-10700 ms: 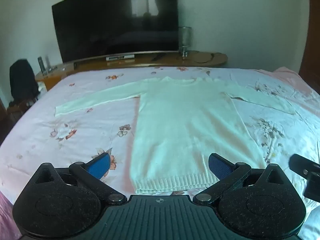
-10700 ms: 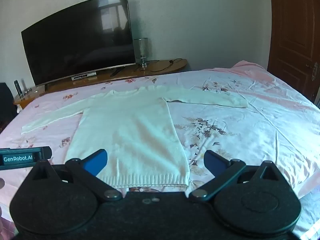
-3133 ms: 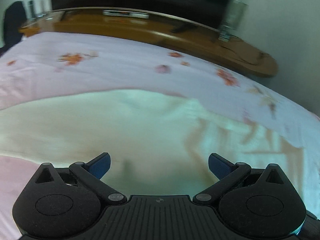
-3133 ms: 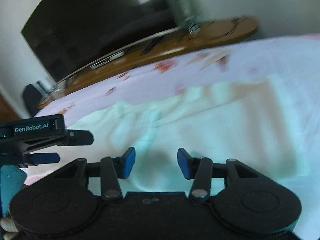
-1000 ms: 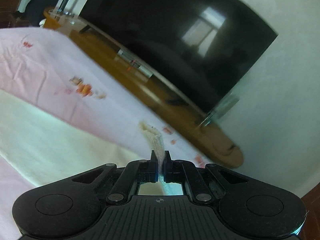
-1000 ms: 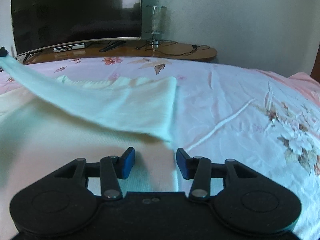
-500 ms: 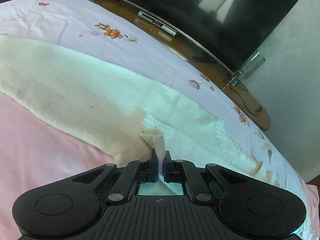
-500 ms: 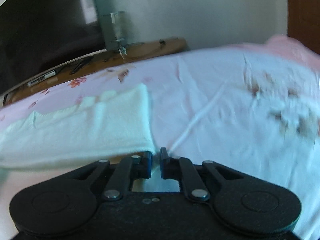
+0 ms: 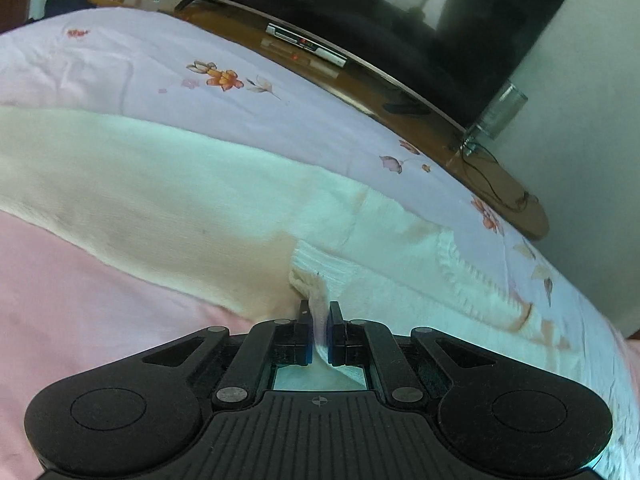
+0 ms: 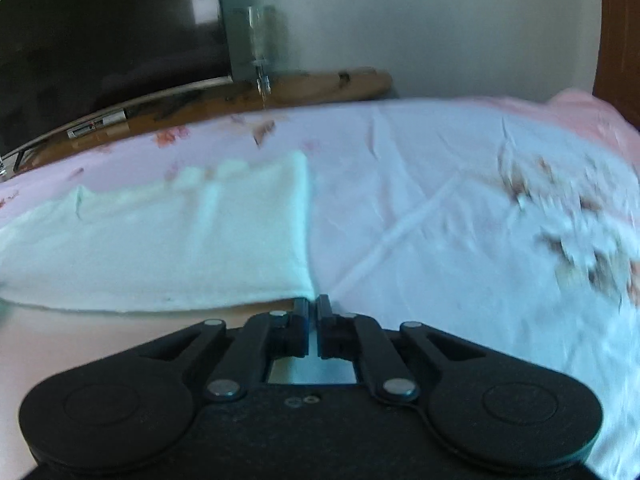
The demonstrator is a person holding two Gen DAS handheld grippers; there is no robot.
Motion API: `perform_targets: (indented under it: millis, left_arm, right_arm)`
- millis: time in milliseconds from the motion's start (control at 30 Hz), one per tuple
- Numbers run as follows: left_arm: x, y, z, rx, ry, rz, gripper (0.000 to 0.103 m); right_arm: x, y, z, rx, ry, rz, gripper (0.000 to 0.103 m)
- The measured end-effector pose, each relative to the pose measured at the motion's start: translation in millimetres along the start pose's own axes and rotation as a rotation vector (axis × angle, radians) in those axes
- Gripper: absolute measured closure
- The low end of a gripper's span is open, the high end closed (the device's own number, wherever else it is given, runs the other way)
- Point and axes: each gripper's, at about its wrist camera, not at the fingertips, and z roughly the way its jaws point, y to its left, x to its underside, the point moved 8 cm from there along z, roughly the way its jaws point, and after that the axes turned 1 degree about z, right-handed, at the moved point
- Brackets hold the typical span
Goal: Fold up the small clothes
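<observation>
Bedding [image 9: 120, 68] in pink with printed flowers fills both views, and on it lies the white sweater [image 9: 168, 196], spread flat with one sleeve already laid across the body. We judge the knit soft, light and limp: it will drape and sag from any hold, so edges, cuffs and fold corners are the places to take it, not the open middle. Our left gripper [image 9: 319, 314] is clenched on the ribbed cuff [image 9: 316, 268] of that sleeve, a tuft of knit standing up between the pads. Our right gripper [image 10: 313, 308] has just been closing, and its jaws now stand together at the corner of the fold [image 10: 306, 286]; whether cloth is caught there we cannot tell. Only the left view shows the ribbed neckline [image 9: 472, 276]; only the right view shows the fold's straight outer edge.
</observation>
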Motion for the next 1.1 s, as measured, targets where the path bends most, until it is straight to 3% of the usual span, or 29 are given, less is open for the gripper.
perform_targets:
  millis: [67, 100, 133, 267, 367, 533, 633, 667, 700, 733, 933, 1000, 1100]
  left_arm:
    - [-1.4, 6.0, -10.5, -0.015, -0.011, -0.002, 0.098]
    - [-2.7, 9.4, -17.0, -0.025, -0.023, -0.008, 0.098]
    - [-4.6, 13.1, -23.5, -0.035, -0.040, -0.016, 0.097]
    - [-16.9, 11.9, -38.5, -0.036, -0.096, -0.005, 0.097]
    - [-21.6, -9.0, -26.3, -0.003, -0.078, 0.038, 0.097]
    - [-6.5, -29.2, 14.6, -0.031, -0.010, 0.114, 0.097]
    - [-3.1, -22.2, 22.6, -0.034, -0.031, 0.113, 0.098]
    - [-4.1, -21.2, 23.3, -0.034, -0.029, 0.098, 0.098]
    - [-5.4, -19.3, 23.5, -0.028, -0.021, 0.075, 0.098]
    - [-6.3, -19.1, 23.5, -0.027, -0.014, 0.066, 0.098]
    - [-5.3, -30.7, 16.3, -0.062, 0.001, 0.128, 0.097]
    - [-6.5, -28.9, 7.6, -0.063, 0.009, 0.114, 0.097]
    - [-2.1, -16.1, -5.5, -0.060, 0.050, 0.082, 0.097]
  right_arm:
    - [1.3, -4.2, -4.8, -0.008, 0.026, -0.001, 0.095]
    - [0.6, -9.0, -10.2, -0.009, 0.024, 0.020, 0.083]
    - [-1.5, -13.6, -16.9, -0.018, 0.014, 0.050, 0.078]
    - [-22.7, -17.8, -22.6, -0.052, -0.033, 0.081, 0.075]
    - [-46.4, -13.6, 0.0, -0.088, -0.043, 0.100, 0.062]
    - [-68.0, -0.1, 58.4, -0.129, 0.016, 0.143, 0.064]
    - [-76.9, 6.1, 79.1, -0.151, 0.009, 0.148, 0.062]
    - [-78.4, 8.6, 81.1, -0.162, 0.006, 0.144, 0.070]
    - [-80.9, 11.0, 83.1, -0.162, -0.004, 0.130, 0.088]
    - [-80.3, 10.1, 81.5, -0.137, -0.012, 0.111, 0.095]
    - [-77.5, 5.0, 80.1, -0.072, -0.027, 0.066, 0.092]
    - [-81.1, 6.2, 64.9, -0.048, -0.055, 0.060, 0.076]
    - [-79.9, 25.0, 38.5, -0.109, -0.077, 0.025, 0.074]
